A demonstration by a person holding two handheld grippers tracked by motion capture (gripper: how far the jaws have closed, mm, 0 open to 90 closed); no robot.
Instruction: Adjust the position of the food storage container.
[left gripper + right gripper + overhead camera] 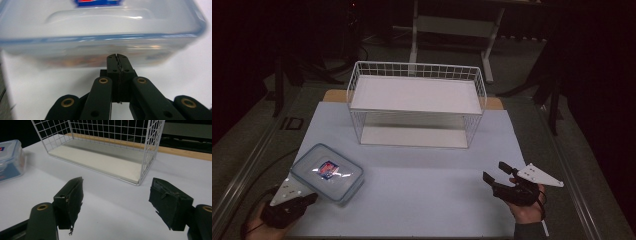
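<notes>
A clear plastic container with a blue-rimmed lid and a red and blue label [328, 172] lies on the white table mat at the front left. My left gripper [310, 197] sits just in front of it, shut with nothing between its jaws. In the left gripper view the closed fingertips [117, 57] stand right against the container's near wall [100, 47]; I cannot tell whether they touch it. My right gripper [494, 171] rests at the front right, open and empty. In the right gripper view its gripper [116, 191] points toward the wire rack [100, 160].
A white two-level wire rack [417, 95] stands at the middle back of the mat [422, 190]. The container [10, 160] sits far left in the right gripper view. A wooden strip [494, 103] borders the mat's far edge. Dark table legs stand behind.
</notes>
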